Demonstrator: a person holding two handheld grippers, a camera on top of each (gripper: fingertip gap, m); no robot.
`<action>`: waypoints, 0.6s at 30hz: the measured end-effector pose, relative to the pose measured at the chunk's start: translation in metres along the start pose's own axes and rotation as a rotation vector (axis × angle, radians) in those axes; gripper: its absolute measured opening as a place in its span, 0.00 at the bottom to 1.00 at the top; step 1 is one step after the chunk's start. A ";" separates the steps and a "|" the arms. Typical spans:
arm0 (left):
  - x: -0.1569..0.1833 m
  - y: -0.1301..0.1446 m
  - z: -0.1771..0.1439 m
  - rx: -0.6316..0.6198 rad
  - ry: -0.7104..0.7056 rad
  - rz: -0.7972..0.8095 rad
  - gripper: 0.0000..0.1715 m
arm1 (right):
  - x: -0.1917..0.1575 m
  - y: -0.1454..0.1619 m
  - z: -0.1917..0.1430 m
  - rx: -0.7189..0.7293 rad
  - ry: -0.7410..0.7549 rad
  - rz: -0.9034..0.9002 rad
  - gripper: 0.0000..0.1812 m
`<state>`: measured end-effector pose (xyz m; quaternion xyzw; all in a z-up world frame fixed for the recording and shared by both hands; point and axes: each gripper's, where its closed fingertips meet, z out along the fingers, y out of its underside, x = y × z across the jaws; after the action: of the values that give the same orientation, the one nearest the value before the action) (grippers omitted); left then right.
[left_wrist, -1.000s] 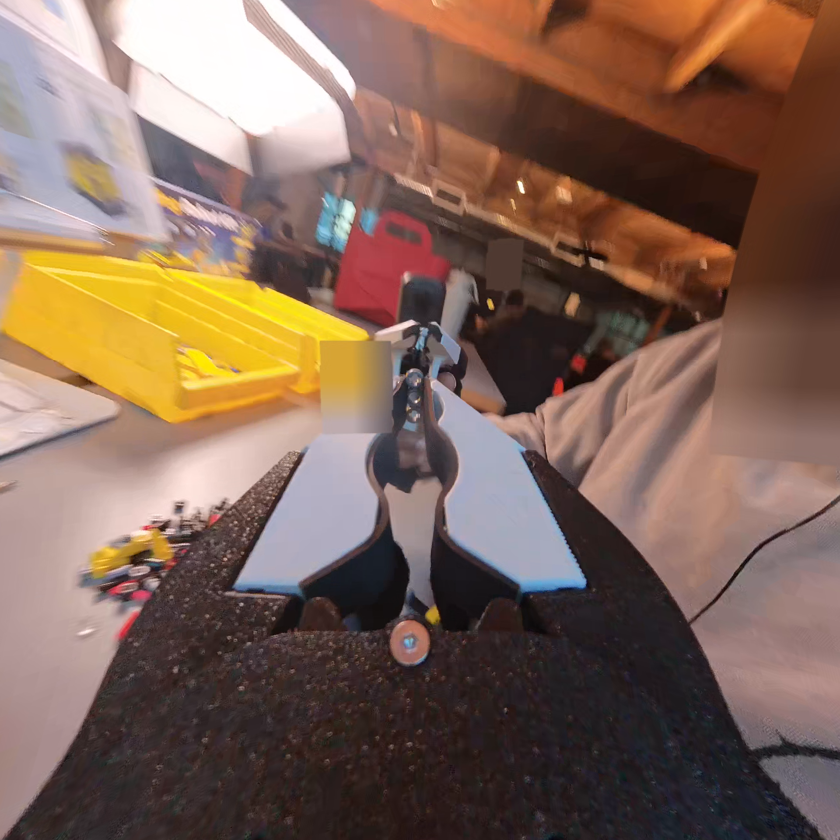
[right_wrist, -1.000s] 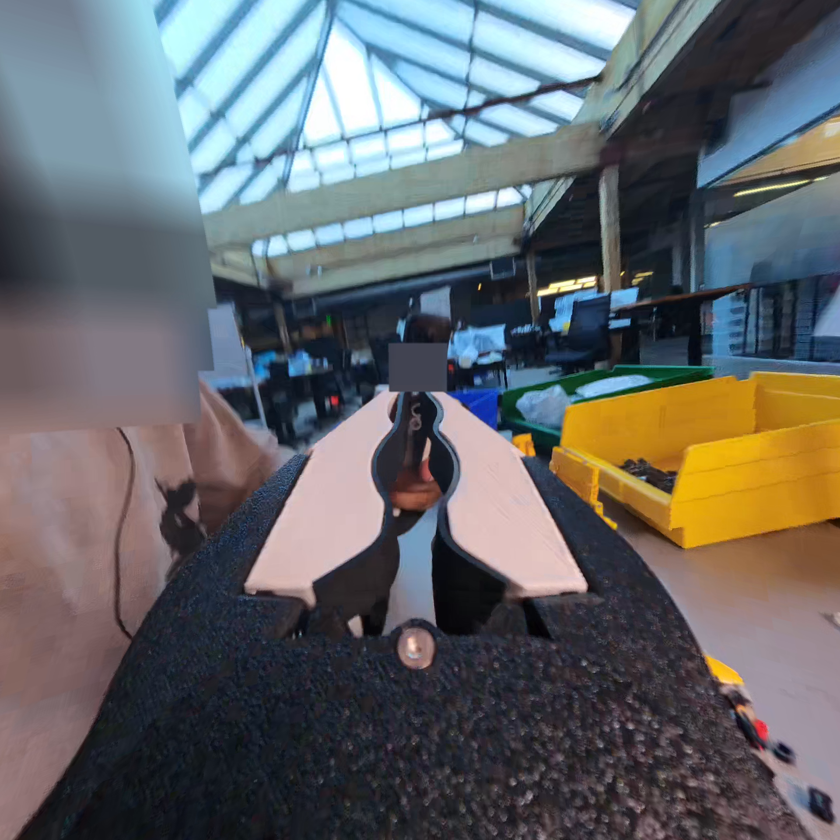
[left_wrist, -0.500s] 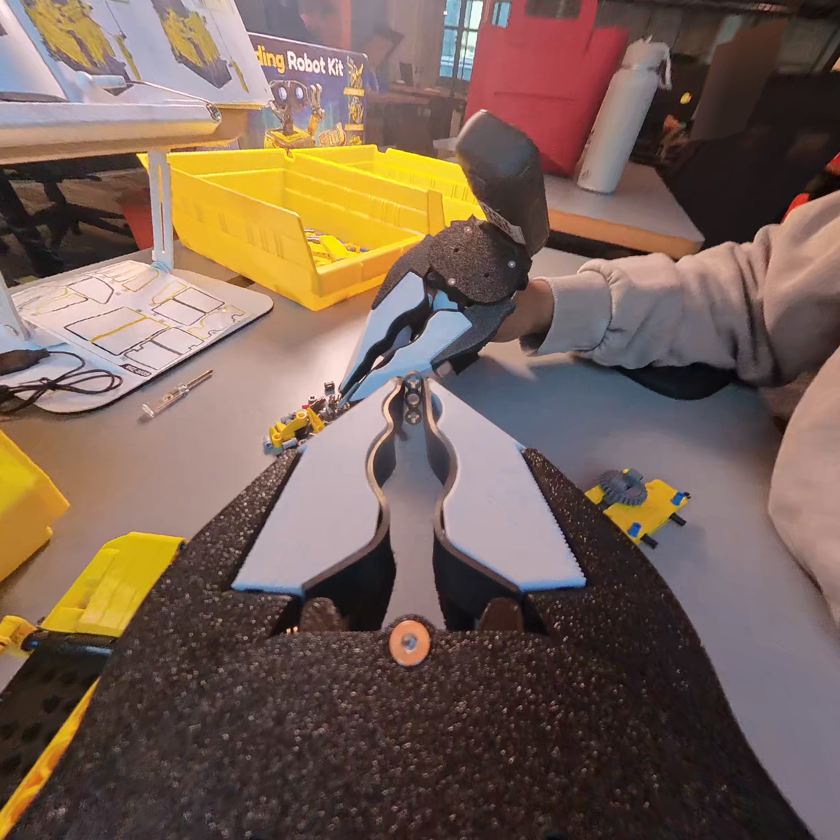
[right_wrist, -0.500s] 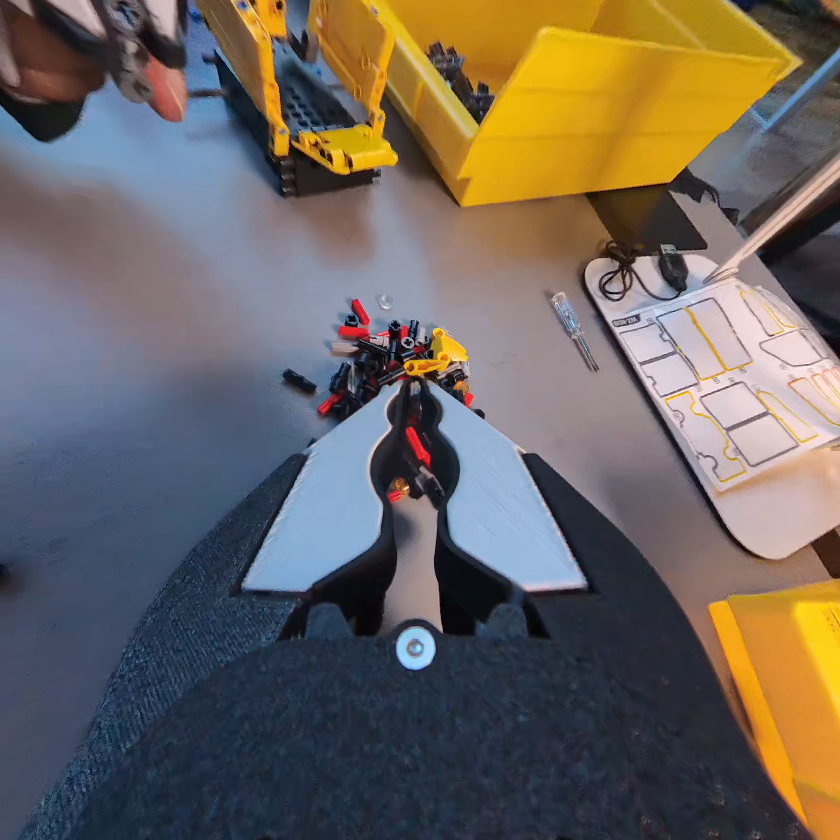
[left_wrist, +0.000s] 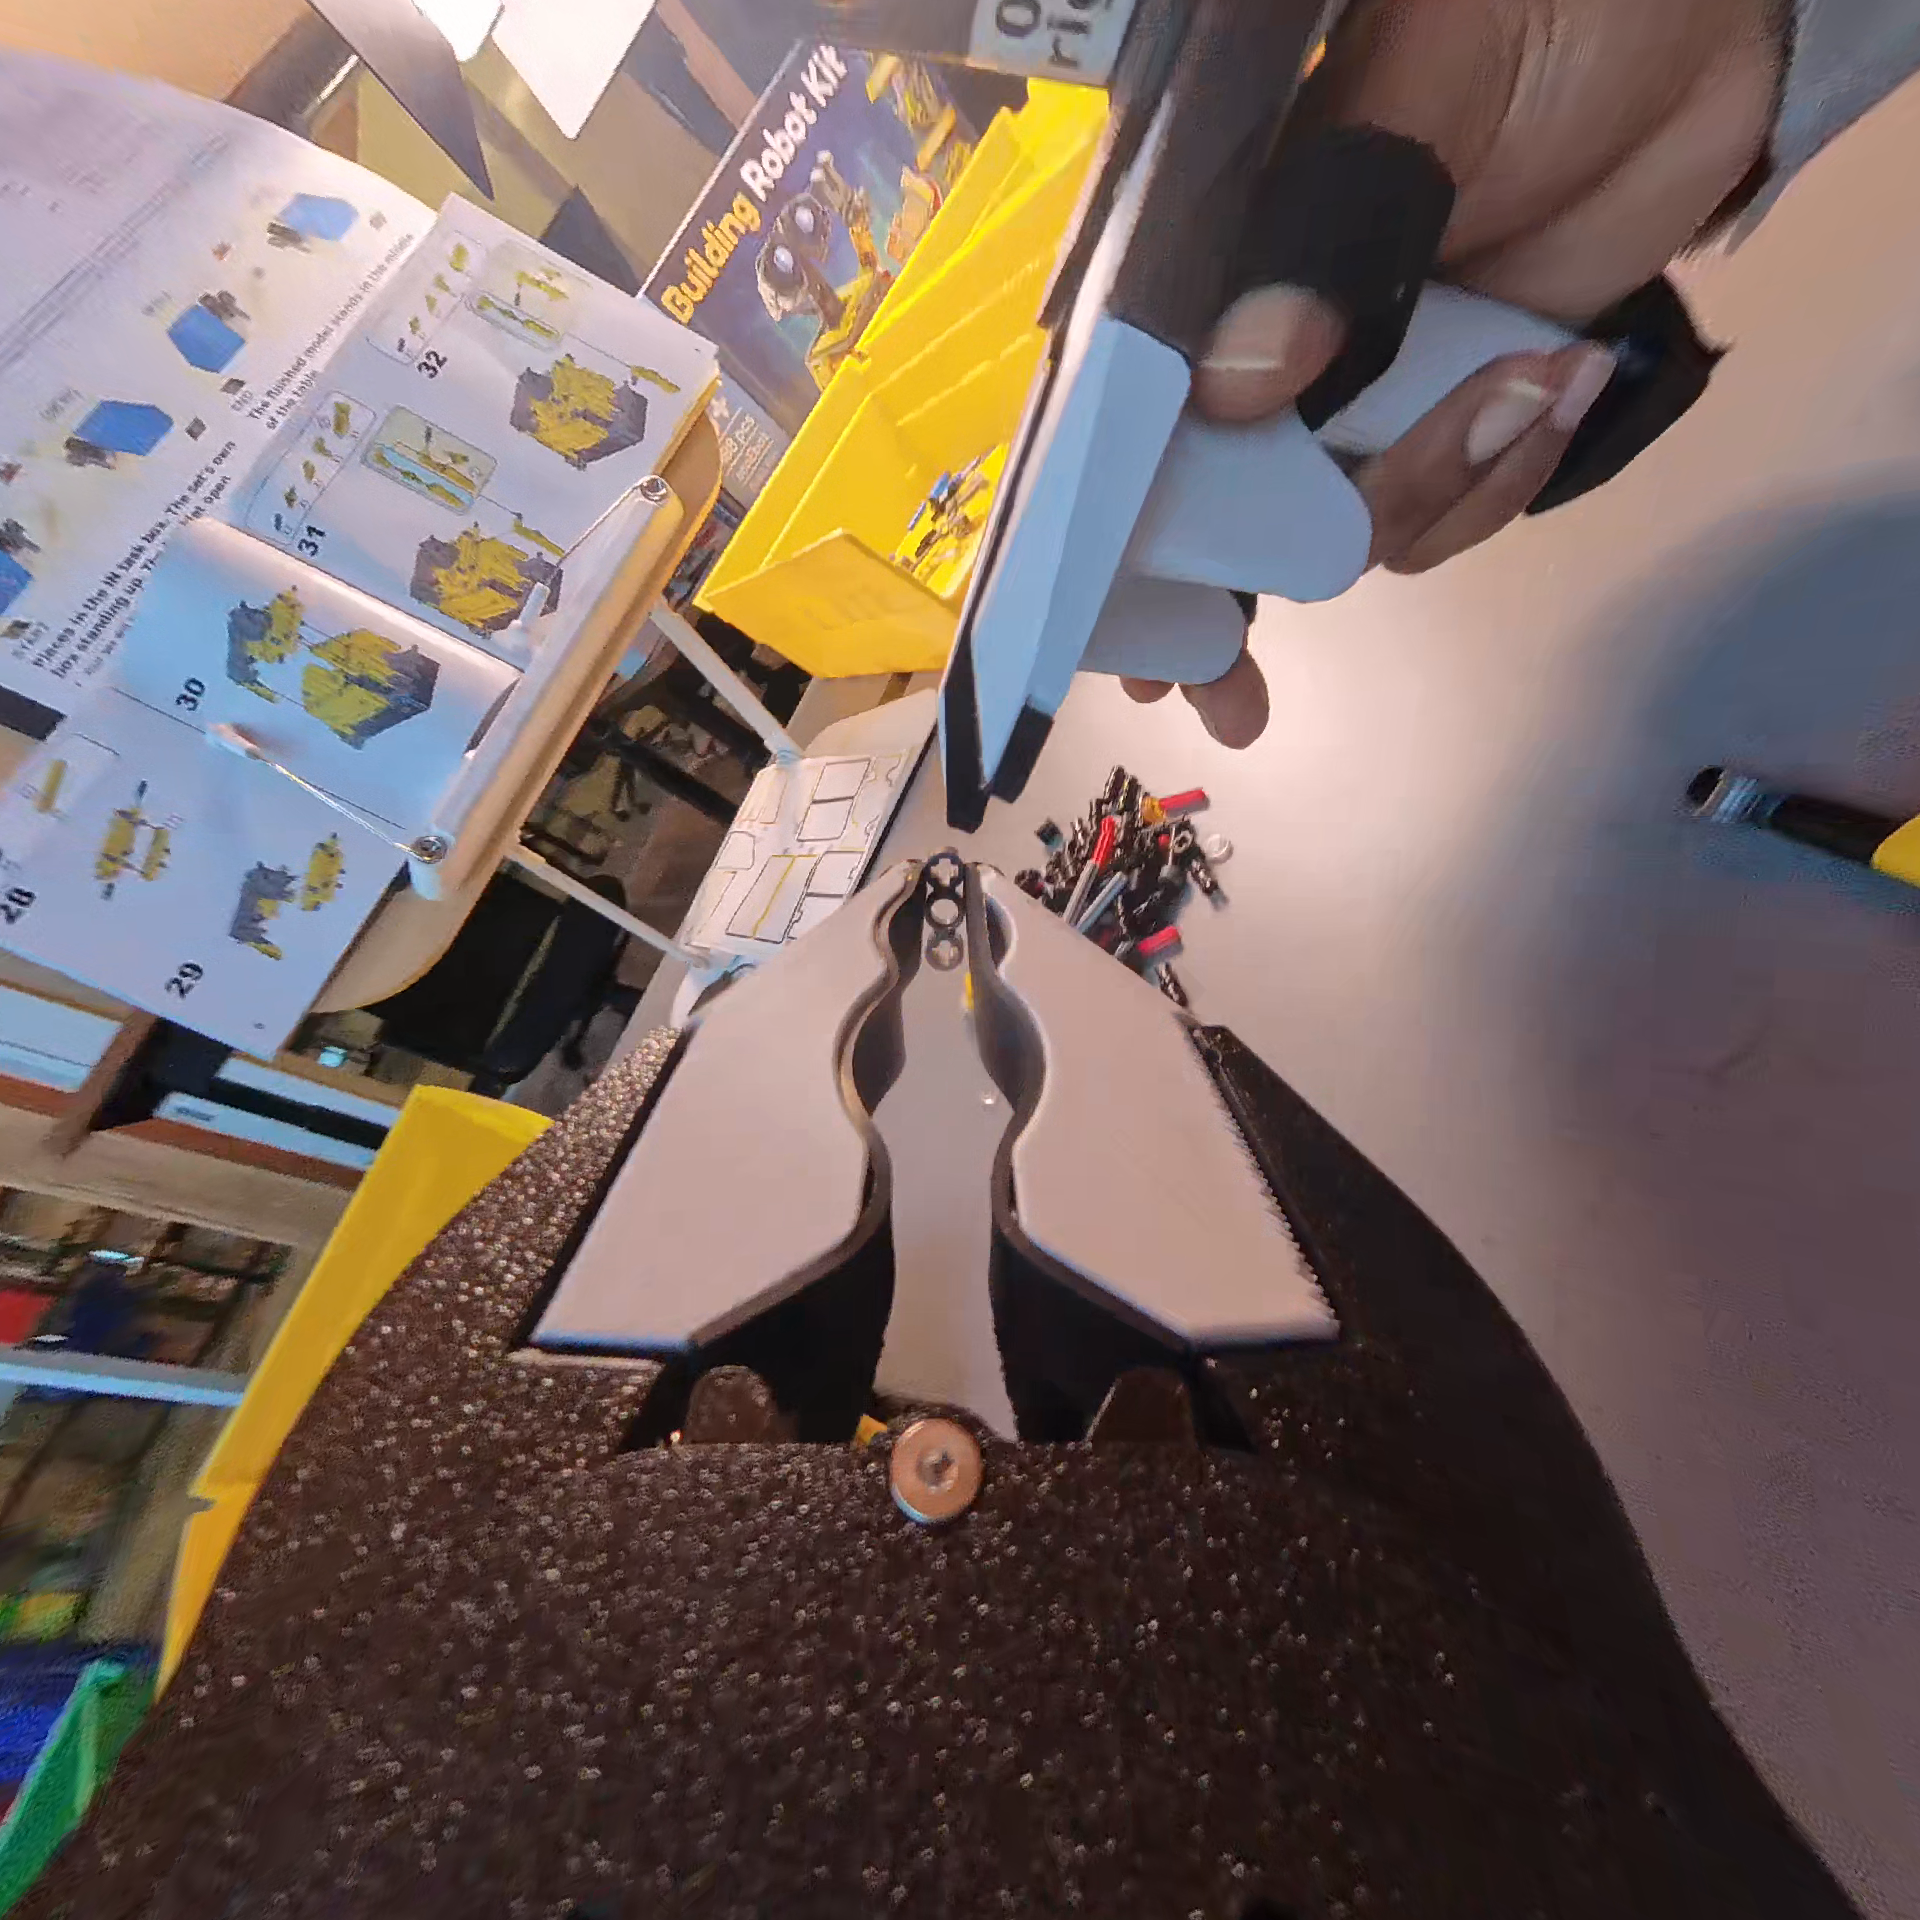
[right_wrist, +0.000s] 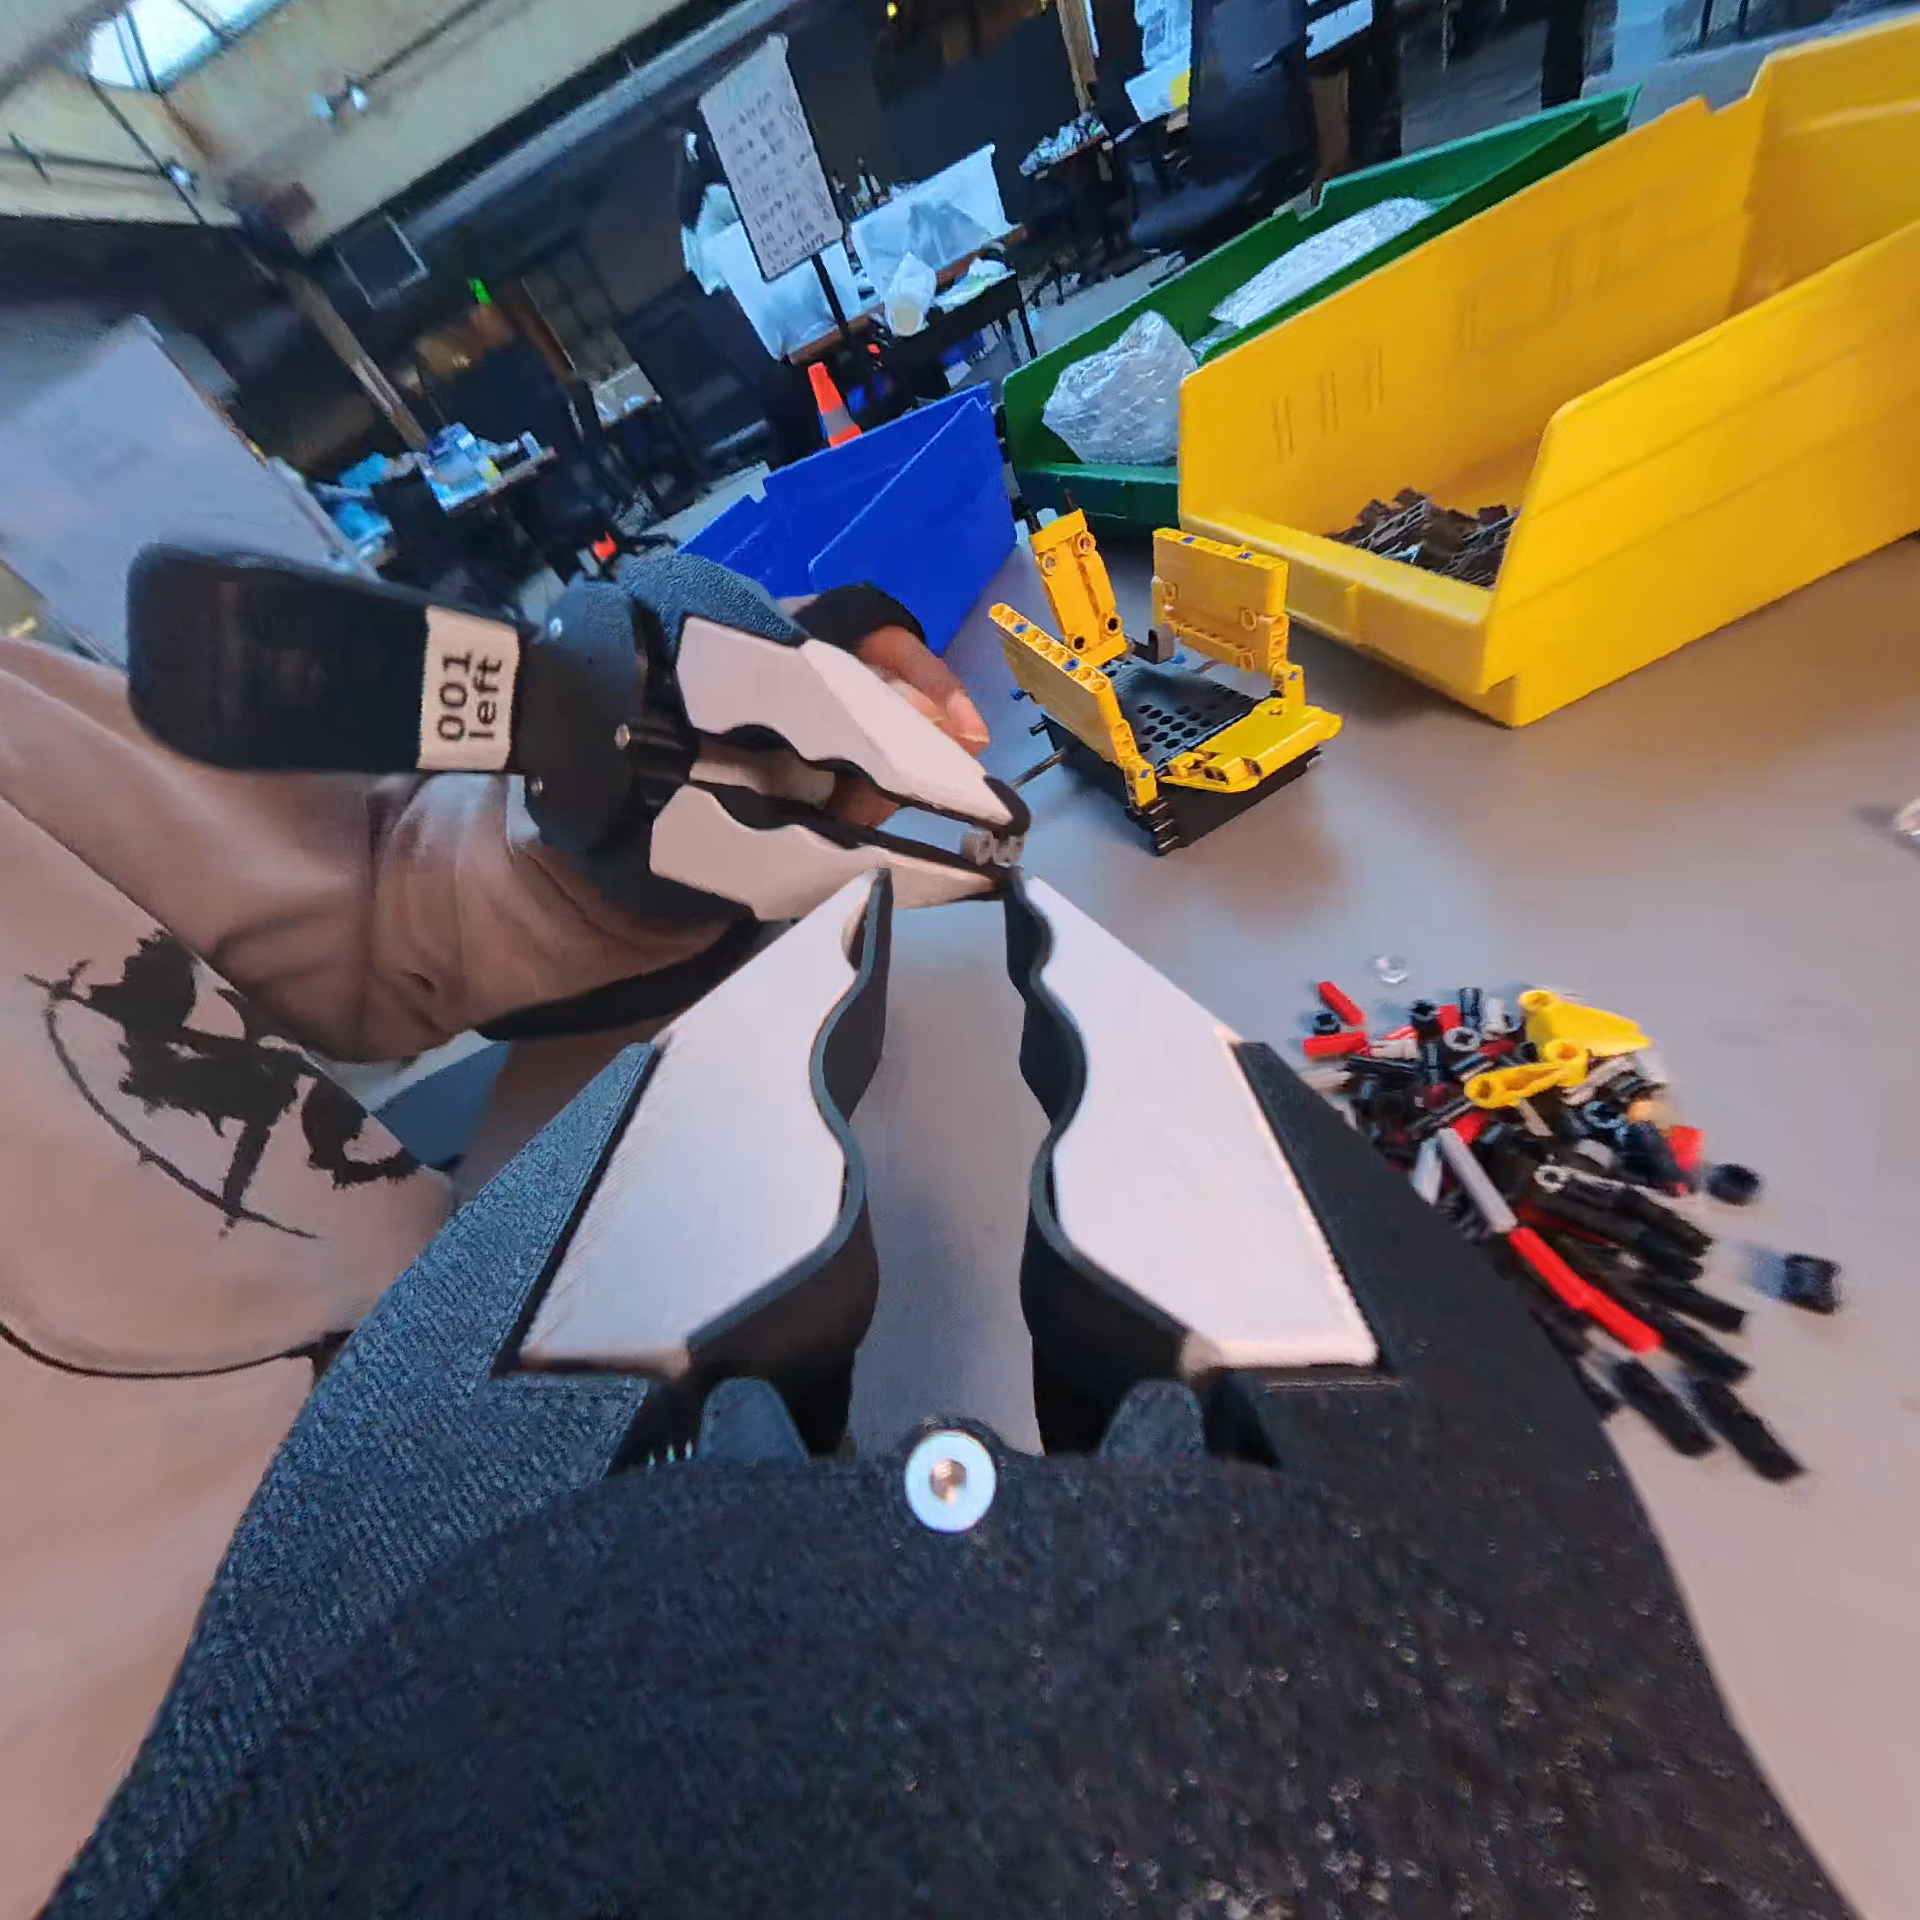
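Note:
My left gripper (left_wrist: 943, 878) is shut on a small grey beam with holes (left_wrist: 943, 920), held above the grey table. In the right wrist view it (right_wrist: 1000, 836) comes in from the left with the beam (right_wrist: 985, 850) at its tips. My right gripper (right_wrist: 948, 891) is open and empty, its fingertips just below and beside that beam. In the left wrist view the right gripper (left_wrist: 1049, 540) hangs from above, held by a hand, with its tip close over the beam. A pile of small black, red and yellow parts (right_wrist: 1538, 1132) lies on the table to the right.
A half-built yellow and black model (right_wrist: 1164, 707) stands behind the grippers. Yellow bin (right_wrist: 1621, 447), green bin (right_wrist: 1299, 249) and blue bin (right_wrist: 894, 509) are at the back. An instruction booklet on a stand (left_wrist: 312, 582), a kit box (left_wrist: 821, 208) and a screwdriver (left_wrist: 1787, 821) are nearby. The tips of both grippers are at nearly the same place. The screwdriver (left_wrist: 1787, 821) is about 15 cm from both grippers' fingertips.
My right gripper was shut and pointing down at the parts pile; it has opened and swung up to the left gripper's tip. The left gripper has tilted and stays shut on the beam.

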<state>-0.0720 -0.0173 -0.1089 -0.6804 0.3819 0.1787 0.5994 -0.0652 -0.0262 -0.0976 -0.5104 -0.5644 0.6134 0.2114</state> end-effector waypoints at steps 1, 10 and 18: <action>0.002 0.002 0.001 -0.025 -0.004 0.036 0.03 | -0.001 0.001 0.004 0.001 0.007 0.019 0.12; 0.011 0.014 0.007 -0.114 -0.017 0.178 0.03 | 0.017 0.014 0.012 -0.069 0.149 -0.012 0.02; -0.012 0.020 0.004 -0.002 0.123 -0.545 0.28 | 0.082 -0.058 -0.076 0.101 0.474 -0.211 0.02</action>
<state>-0.0934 -0.0093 -0.1145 -0.7683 0.2203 -0.0303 0.6002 -0.0492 0.0943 -0.0645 -0.5671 -0.5178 0.4787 0.4257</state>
